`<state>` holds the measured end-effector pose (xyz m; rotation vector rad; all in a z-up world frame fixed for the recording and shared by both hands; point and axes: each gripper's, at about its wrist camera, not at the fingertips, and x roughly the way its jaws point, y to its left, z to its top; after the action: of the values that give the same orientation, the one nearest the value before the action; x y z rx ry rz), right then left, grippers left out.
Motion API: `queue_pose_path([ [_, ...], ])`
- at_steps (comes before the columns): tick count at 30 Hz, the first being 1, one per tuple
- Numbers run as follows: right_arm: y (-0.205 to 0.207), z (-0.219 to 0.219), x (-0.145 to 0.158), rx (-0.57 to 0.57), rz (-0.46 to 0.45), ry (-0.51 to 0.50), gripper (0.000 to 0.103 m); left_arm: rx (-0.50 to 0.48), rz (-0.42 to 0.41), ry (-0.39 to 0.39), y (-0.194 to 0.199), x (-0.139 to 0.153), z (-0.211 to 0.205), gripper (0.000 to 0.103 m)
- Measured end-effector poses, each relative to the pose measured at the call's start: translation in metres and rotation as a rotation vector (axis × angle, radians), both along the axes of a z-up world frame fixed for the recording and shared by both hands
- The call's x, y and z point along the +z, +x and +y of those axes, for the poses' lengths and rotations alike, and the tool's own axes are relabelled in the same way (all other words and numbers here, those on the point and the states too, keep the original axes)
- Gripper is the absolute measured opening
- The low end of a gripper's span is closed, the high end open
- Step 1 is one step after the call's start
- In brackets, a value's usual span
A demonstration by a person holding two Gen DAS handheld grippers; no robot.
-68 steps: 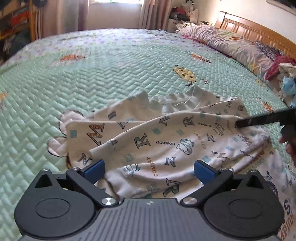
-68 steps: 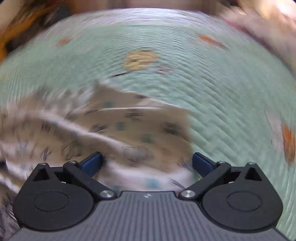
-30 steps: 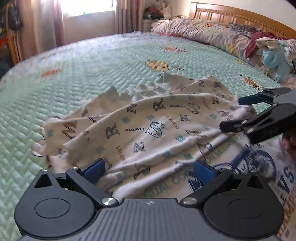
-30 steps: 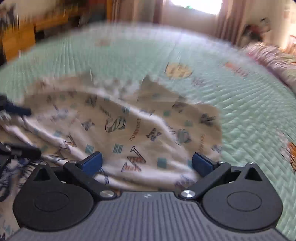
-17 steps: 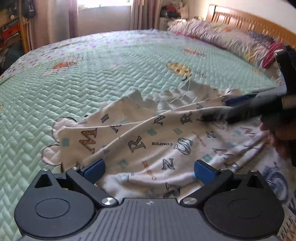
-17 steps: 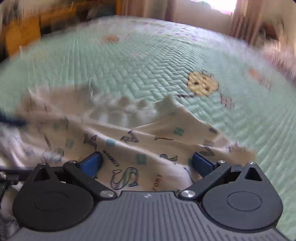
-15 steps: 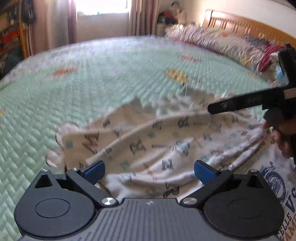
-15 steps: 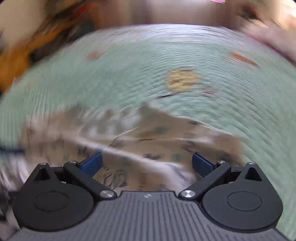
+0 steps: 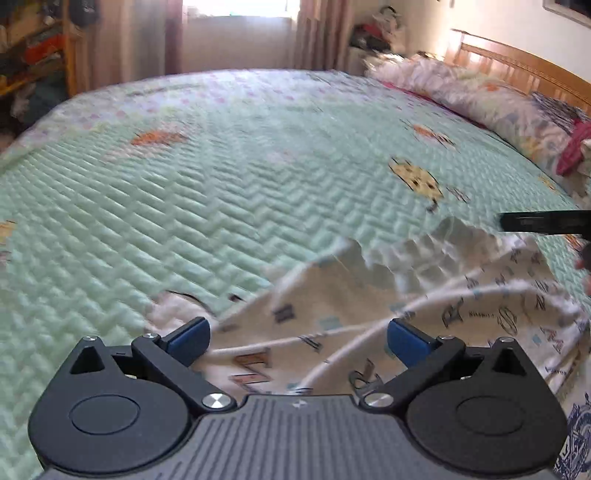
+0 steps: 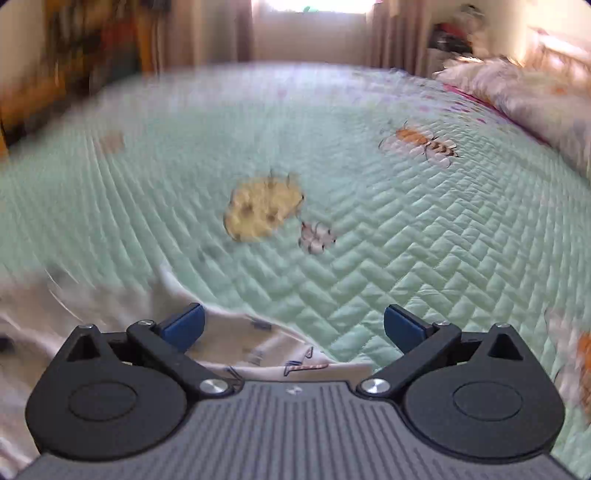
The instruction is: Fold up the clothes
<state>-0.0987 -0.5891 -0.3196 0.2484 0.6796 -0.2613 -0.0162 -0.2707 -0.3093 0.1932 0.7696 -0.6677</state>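
Note:
A cream garment printed with letters (image 9: 436, 295) lies crumpled on the green quilted bedspread (image 9: 207, 192), its ruffled edge toward the far side. My left gripper (image 9: 298, 334) is open and empty, low over the garment's near left part. My right gripper (image 10: 292, 321) is open and empty over the garment's right edge (image 10: 236, 347); one of its black fingers (image 9: 543, 222) shows at the right of the left wrist view, above the ruffled edge. A white garment with blue print (image 9: 576, 417) lies under the cream one at the lower right.
Pillows (image 9: 472, 99) and a wooden headboard (image 9: 524, 74) run along the right side. A heap of clothes (image 9: 576, 147) lies by the pillows. Curtains and a window (image 9: 236, 33) stand beyond the bed's far edge, shelves (image 9: 33, 59) at the left.
Both grippers have moved forward and lower over the garment, so less of it shows. The right gripper's finger has slid further right in the left wrist view. Both stay open.

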Motion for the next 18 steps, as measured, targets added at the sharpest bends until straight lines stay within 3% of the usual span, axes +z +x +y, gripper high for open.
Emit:
queue_pose_path([
  [3,-0.030,0.023,0.004,0.087,-0.028,0.082,0.103,0.004,-0.011,-0.044,-0.019,0.011,0.015,0.102],
  [5,-0.042,0.047,-0.012,0.166,0.086,-0.056,0.102,-0.026,0.003,-0.020,-0.034,0.005,0.019,0.102],
  [7,-0.057,0.049,-0.022,0.111,0.154,-0.168,0.102,0.011,-0.088,0.072,-0.060,0.005,0.023,0.098],
  [8,-0.073,0.039,-0.017,0.026,0.126,-0.122,0.102,0.031,-0.135,0.119,-0.072,0.005,0.024,0.099],
  [9,-0.096,0.032,-0.009,-0.031,0.080,-0.047,0.102,0.042,-0.154,0.099,-0.089,0.011,0.034,0.101],
  [12,-0.168,0.021,0.011,-0.109,-0.041,0.144,0.102,0.035,-0.082,-0.046,-0.144,0.020,0.072,0.102],
  [15,-0.232,0.032,0.013,-0.119,-0.021,0.210,0.103,0.037,-0.078,-0.099,-0.203,0.024,0.098,0.102],
  [18,-0.288,0.037,0.009,-0.127,-0.038,0.354,0.103,0.058,-0.073,-0.119,-0.258,0.024,0.116,0.102],
])
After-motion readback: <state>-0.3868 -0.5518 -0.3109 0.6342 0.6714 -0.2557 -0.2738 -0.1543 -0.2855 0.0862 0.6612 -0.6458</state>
